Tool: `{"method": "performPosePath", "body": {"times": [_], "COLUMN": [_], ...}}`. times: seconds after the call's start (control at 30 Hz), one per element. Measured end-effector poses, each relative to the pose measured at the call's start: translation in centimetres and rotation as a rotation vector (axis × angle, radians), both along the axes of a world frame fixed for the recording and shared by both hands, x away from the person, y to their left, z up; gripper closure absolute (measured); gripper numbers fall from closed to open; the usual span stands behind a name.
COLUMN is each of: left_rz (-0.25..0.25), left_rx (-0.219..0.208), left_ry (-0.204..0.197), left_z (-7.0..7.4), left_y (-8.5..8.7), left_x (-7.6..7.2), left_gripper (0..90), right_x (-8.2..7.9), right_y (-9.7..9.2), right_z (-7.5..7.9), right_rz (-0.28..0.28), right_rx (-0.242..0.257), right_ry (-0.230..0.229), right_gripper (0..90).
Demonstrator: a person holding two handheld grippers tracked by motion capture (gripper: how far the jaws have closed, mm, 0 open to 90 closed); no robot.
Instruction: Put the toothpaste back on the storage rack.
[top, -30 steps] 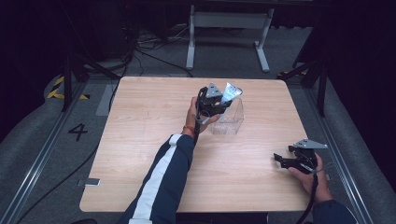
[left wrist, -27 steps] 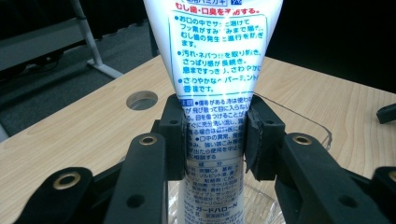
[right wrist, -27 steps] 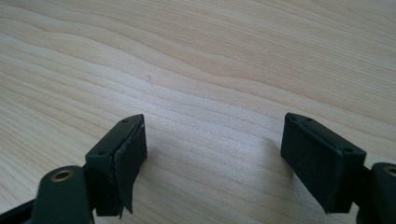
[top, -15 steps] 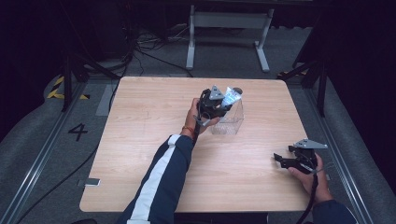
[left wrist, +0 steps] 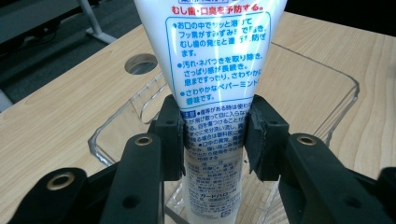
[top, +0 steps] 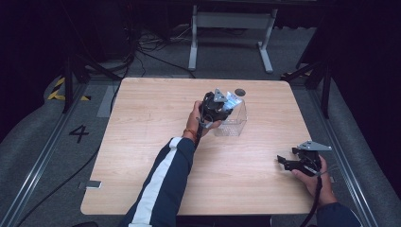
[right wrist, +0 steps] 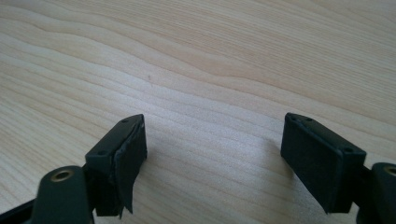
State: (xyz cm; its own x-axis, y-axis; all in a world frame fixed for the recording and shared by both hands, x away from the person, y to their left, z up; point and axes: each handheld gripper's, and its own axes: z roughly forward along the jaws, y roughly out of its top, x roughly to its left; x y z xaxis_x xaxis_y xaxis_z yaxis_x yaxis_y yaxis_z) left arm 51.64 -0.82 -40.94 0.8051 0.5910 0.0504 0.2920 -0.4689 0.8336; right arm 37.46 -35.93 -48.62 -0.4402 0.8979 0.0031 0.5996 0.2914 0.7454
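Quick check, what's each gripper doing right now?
Left gripper: closed on the white tube, over the clear bin.
Right gripper: open, holding nothing.

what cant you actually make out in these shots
- White printed toothpaste tube: its top is cut off by the left gripper view's upper edge; the left gripper covers its sides.
- Clear plastic box: in the high view, hand and gripper hide its near-left part.
- Right gripper: its jaws look too small in the high view.

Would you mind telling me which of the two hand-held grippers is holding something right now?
The left hand-held gripper: its jaws are closed on a white toothpaste tube above the clear plastic container. The right hand-held gripper is open over bare table.
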Motion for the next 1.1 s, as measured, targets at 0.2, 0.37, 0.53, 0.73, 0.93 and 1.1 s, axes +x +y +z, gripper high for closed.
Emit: {"method": "performPosePath", "body": {"times": [0.2, 0.37, 0.53, 0.73, 0.93, 1.1], "left_rz": [0.003, 0.014, 0.008, 0.02, 0.026, 0.015], "left_rx": [0.012, 0.033, 0.061, 0.061, 0.041, 0.032], "left_ry": [0.002, -0.001, -0.015, -0.022, -0.035, -0.035], "left_z": [-0.2, -0.1, 0.0, 0.3, 0.9, 1.5], "left_y": [0.1, 0.0, -0.2, -0.4, -0.4, -0.1], "left_x": [0.0, -0.1, -0.3, -0.5, -0.9, -1.2], "left_gripper": [62.0, 57.5, 55.2, 48.5, 44.5, 44.0], "right_x": [0.0, 0.0, 0.0, 0.0, 0.0, 0.0], "right_y": [0.0, 0.0, 0.0, 0.0, 0.0, 0.0], "right_z": [0.0, 0.0, 0.0, 0.0, 0.0, 0.0], "right_rz": [0.0, 0.0, 0.001, 0.001, 0.0, -0.002], "right_rx": [0.0, 0.0, 0.0, 0.0, 0.001, 0.003], "right_ry": [0.0, 0.0, -0.001, 0.0, 0.0, 0.0], "right_gripper": [22.7, 22.8, 22.7, 22.7, 22.7, 22.7]}}
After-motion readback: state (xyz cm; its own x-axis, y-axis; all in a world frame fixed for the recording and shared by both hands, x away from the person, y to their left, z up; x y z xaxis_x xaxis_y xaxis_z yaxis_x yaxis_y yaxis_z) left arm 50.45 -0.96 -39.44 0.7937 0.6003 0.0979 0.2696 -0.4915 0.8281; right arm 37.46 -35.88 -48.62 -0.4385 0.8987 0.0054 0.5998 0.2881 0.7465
